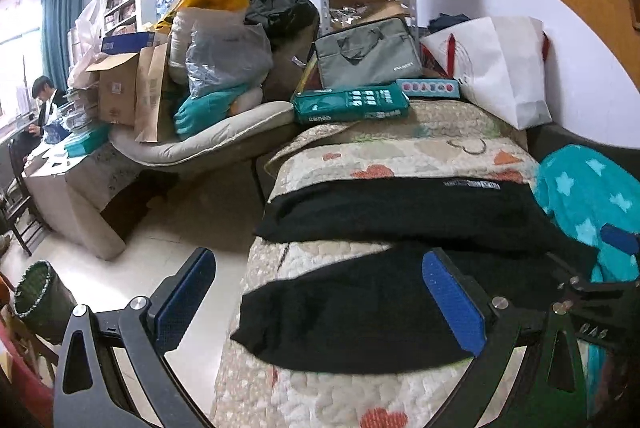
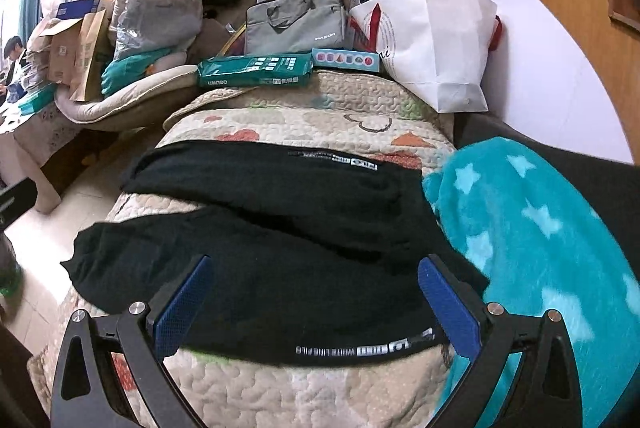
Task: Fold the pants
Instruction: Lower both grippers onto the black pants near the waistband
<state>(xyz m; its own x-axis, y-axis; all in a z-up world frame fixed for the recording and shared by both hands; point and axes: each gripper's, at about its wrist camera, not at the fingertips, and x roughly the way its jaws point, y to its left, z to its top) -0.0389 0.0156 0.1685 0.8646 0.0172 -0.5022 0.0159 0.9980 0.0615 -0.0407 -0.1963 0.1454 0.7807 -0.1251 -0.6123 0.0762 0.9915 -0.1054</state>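
Observation:
Black pants (image 1: 360, 304) lie spread flat on a quilted cream cover (image 1: 320, 400), the two legs pointing left with a strip of quilt between them. They also show in the right wrist view (image 2: 280, 260), with white lettering along the near leg. My left gripper (image 1: 320, 304) is open, hovering over the cuff end of the near leg, holding nothing. My right gripper (image 2: 316, 304) is open above the near leg close to the waist, empty. Its black frame shows at the right edge of the left wrist view (image 1: 592, 292).
A teal star blanket (image 2: 540, 248) lies right of the pants. Green package (image 2: 256, 69), grey laptop bag (image 2: 296, 23) and white paper bag (image 2: 436, 43) stand at the far end. Boxes and bags pile on the left. A woven bin (image 1: 40, 300) stands on the floor.

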